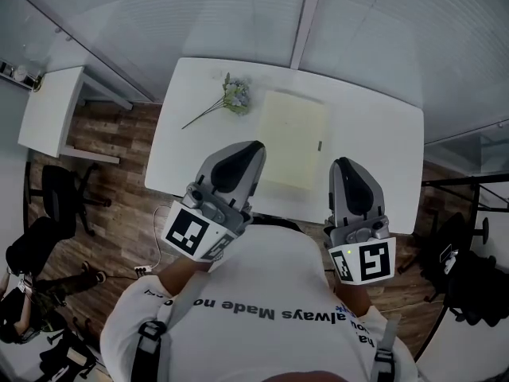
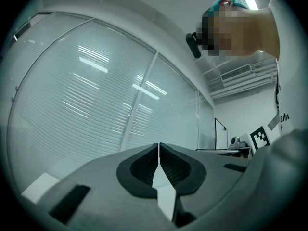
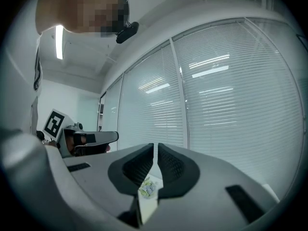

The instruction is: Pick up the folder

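Pale-yellow folder (image 1: 293, 140) flat on the white table (image 1: 374, 134), both grippers closed on nothing.
The folder lies mid-table beside a sprig of flowers (image 1: 236, 95). The left gripper (image 1: 253, 146) noses over its near left corner, and the right gripper (image 1: 343, 164) sits just off its near right corner. Both pairs of jaws are pressed together, and neither touches the folder.

A white desk (image 1: 199, 146) stands up against the glass wall with slatted blinds (image 1: 238, 14), and a small sprig of pale flowers (image 1: 234, 96) lies on its far side, thin stems trailing off to the left. Over on the left there's a smaller white table (image 1: 52, 114), with a black office chair (image 1: 60, 193) near it on the wood-plank floor (image 1: 119, 213). More dark chairs (image 1: 469, 273) crowd the right edge.
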`<state>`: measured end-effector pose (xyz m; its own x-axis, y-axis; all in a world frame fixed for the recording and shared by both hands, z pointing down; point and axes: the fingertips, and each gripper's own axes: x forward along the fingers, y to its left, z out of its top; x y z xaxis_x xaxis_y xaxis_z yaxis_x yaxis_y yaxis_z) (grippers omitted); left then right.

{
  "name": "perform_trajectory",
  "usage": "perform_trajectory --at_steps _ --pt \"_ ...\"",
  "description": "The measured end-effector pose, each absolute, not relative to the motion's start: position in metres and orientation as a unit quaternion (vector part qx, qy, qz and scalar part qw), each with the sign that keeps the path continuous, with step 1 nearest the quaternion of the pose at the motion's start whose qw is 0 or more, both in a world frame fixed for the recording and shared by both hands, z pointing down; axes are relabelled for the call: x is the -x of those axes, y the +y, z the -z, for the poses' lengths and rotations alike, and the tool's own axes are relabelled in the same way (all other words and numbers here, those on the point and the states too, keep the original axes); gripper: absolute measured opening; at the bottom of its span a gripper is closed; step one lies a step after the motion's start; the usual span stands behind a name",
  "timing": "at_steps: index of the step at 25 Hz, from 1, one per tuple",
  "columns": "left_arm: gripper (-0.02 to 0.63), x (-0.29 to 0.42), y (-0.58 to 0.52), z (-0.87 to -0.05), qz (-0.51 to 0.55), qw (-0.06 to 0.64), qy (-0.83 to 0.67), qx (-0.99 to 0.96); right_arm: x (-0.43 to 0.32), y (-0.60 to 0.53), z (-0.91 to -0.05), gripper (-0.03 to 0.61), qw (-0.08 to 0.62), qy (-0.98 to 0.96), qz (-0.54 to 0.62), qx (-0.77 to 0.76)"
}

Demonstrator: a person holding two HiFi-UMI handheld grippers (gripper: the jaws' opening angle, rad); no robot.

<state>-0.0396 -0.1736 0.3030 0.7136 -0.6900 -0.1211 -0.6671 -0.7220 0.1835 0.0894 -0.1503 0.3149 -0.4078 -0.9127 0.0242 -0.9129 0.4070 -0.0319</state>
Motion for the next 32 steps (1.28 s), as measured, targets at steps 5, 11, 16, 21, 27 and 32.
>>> perform_trajectory --at_steps 5,11,16,21,27,32 --pt "0.012 0.028 -0.179 -0.298 0.092 0.056 -0.365 -0.925 -0.103 -0.155 -0.313 0.031 -0.002 -0.838 -0.019 -0.546" --pt "0.012 0.028 -0.185 -0.302 0.091 0.063 -0.369 -0.923 -0.102 -0.16 -0.313 0.031 -0.002 -0.841 -0.019 -0.541" --pt "0.015 0.028 -0.189 -0.312 0.079 0.066 -0.366 -0.925 -0.101 -0.163 -0.32 0.032 0.005 -0.843 -0.022 -0.537" --pt "0.067 0.022 -0.193 -0.33 0.06 0.082 -0.352 -0.93 -0.104 -0.166 -0.337 0.036 0.021 -0.843 -0.031 -0.536" --pt "0.117 0.023 -0.203 -0.363 0.036 0.103 -0.356 -0.928 -0.105 -0.174 -0.365 0.114 0.042 -0.84 -0.046 -0.539" --pt "0.163 0.028 -0.212 -0.399 0.004 0.13 -0.364 -0.922 -0.104 -0.18 -0.393 0.143 0.037 -0.84 -0.082 -0.535"
